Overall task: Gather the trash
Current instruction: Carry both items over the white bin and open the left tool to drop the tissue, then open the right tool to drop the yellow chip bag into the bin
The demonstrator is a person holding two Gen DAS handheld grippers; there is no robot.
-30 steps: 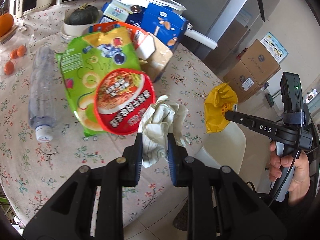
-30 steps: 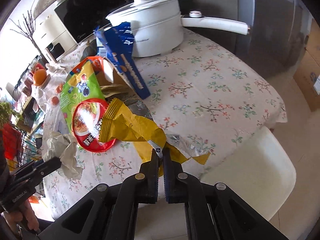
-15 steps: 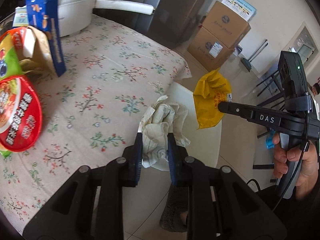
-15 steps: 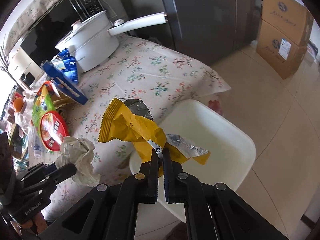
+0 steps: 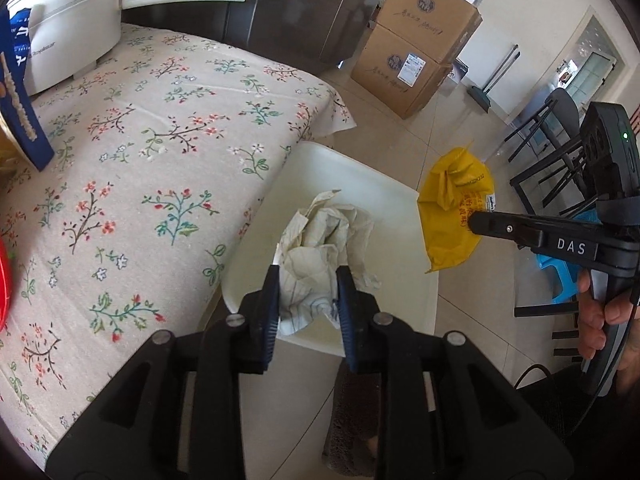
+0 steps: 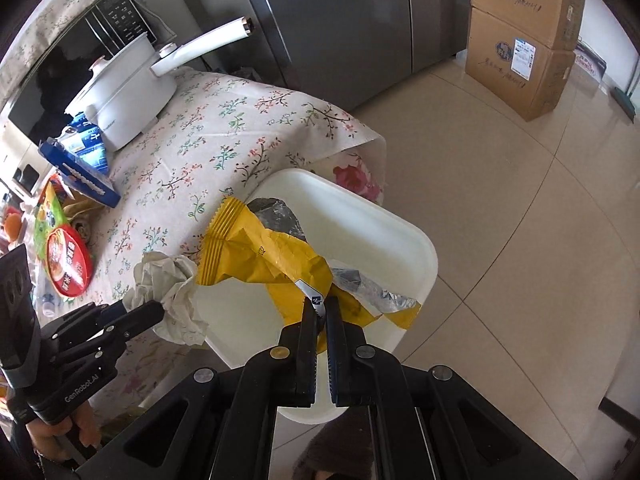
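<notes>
A white electric pot [image 6: 124, 96] with a long handle stands on the floral tablecloth [image 5: 152, 168], in front of a dark microwave [image 6: 80, 52]; a blue carton [image 6: 80, 178] leans just beside the pot; two stacked cardboard boxes [image 5: 416, 52] sit on the tiled floor [image 6: 500, 208] near a grey fridge [image 6: 344, 20]; black chairs [image 5: 552, 152] stand near the boxes.

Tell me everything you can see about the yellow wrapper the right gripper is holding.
The yellow wrapper is a crumpled, torn-open snack bag with a crimped seam at one end and silvery foil lining showing. The right gripper pinches it near its lower middle, jaws shut on it. It hangs above the white bin beside the table, touching nothing else visible.
</notes>
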